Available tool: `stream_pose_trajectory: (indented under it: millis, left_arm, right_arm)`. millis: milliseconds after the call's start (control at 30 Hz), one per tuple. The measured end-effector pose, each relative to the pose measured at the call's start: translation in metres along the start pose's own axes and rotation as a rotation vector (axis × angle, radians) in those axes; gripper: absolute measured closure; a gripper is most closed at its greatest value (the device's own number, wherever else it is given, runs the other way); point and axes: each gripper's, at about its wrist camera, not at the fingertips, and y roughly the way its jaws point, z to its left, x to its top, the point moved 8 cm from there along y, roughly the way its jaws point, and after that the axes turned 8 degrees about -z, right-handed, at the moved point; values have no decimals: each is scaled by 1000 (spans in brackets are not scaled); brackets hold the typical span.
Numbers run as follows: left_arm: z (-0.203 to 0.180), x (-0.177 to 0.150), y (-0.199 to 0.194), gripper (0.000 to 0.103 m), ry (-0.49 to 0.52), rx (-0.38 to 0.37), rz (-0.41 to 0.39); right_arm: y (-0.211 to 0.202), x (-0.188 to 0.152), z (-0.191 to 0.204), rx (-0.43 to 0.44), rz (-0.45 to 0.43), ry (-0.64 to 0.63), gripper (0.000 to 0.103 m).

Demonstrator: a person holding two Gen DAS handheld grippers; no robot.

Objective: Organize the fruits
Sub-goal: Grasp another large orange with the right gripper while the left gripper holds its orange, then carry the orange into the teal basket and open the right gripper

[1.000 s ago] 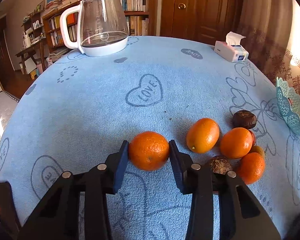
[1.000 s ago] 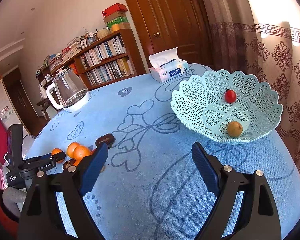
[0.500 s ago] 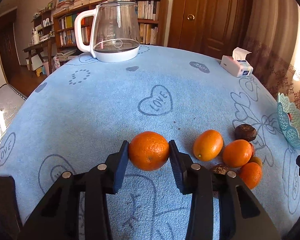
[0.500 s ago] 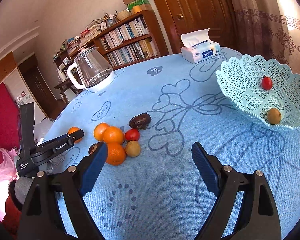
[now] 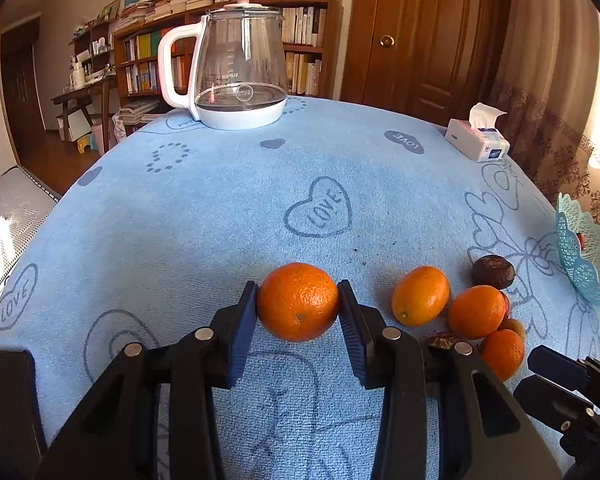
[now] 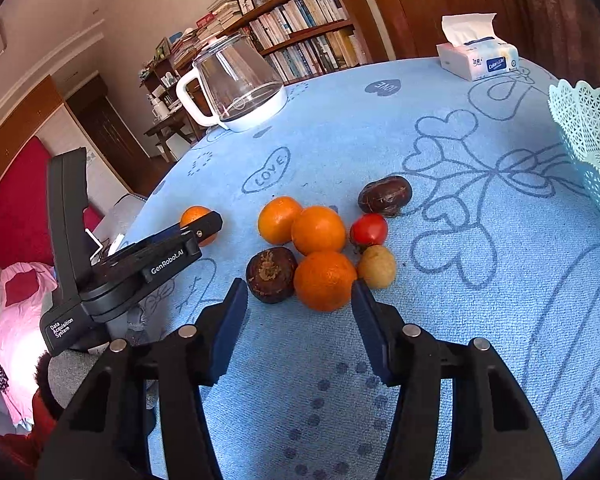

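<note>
1. A round table (image 6: 480, 280) under a blue heart-print cloth carries the fruit.
2. The right claw (image 6: 300, 330) is closing, nothing between its pads; centre it on the nearest orange (image 6: 325, 280), clear of the dark fruit (image 6: 271, 274) touching it.
3. The left claw (image 5: 298, 338) grips a separate orange (image 5: 298, 301); keep it steady.
4. Carry both to the lattice basket (image 6: 588, 140) at the far right.

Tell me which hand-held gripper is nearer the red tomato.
Right. The right hand-held gripper is closing just short of the fruit pile holding the tomato; the left hand-held gripper grips an orange farther off.
</note>
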Motion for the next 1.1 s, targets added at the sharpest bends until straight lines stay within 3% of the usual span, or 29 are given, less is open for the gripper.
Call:
stream_pose_trajectory:
  millis: [300,567,1100]
  left_arm:
    - [1,-1,1,63,-1,4,1]
    - [1,-2,1,62,-2,5,2]
    - [-1,-1,0,62,1,-1,-4]
  right_arm:
    - [22,4,-6,-50,23,-3,52]
    - [29,1,1,-160,4,-160,64]
    - [-4,11,-11,-145,-88,-102,65]
